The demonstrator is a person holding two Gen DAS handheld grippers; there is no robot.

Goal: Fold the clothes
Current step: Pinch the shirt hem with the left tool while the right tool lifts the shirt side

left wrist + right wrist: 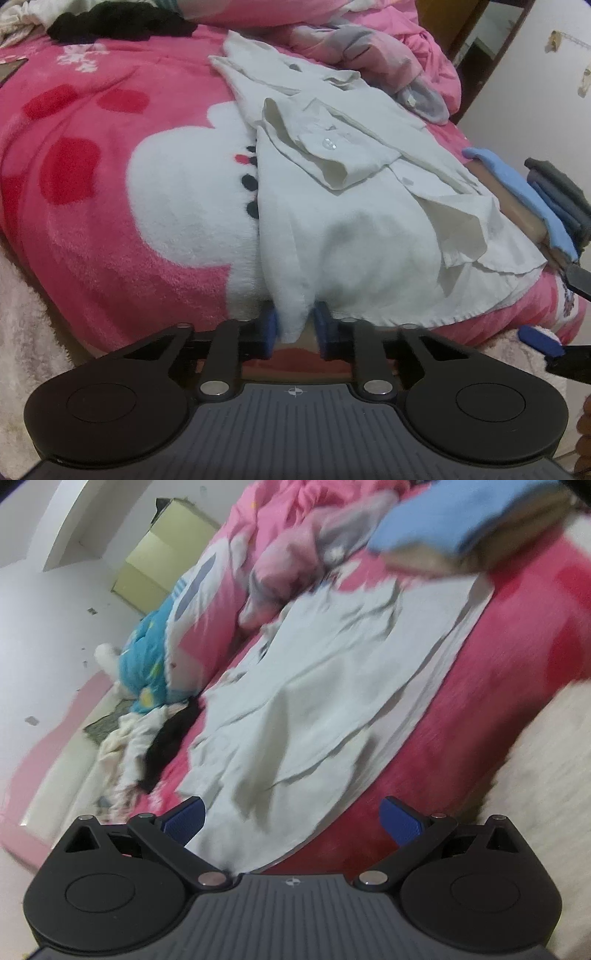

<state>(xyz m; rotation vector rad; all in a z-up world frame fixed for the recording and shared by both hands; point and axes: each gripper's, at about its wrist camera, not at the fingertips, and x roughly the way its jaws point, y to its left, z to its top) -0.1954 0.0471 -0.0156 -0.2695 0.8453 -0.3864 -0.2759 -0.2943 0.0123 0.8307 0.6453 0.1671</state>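
White shirt (pixel 351 206) hem pinched by left hand-held gripper (pixel 295 328), right hand-held gripper (pixel 293 818) tilted, wide apart, empty

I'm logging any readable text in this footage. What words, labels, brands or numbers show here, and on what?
None can be read.
White shirt: no label or print showing.
Pink blanket: only a picture pattern, no words.
Each hand-held gripper body: a small crosshair mark, not text.
Small items on the wall: too small to read.
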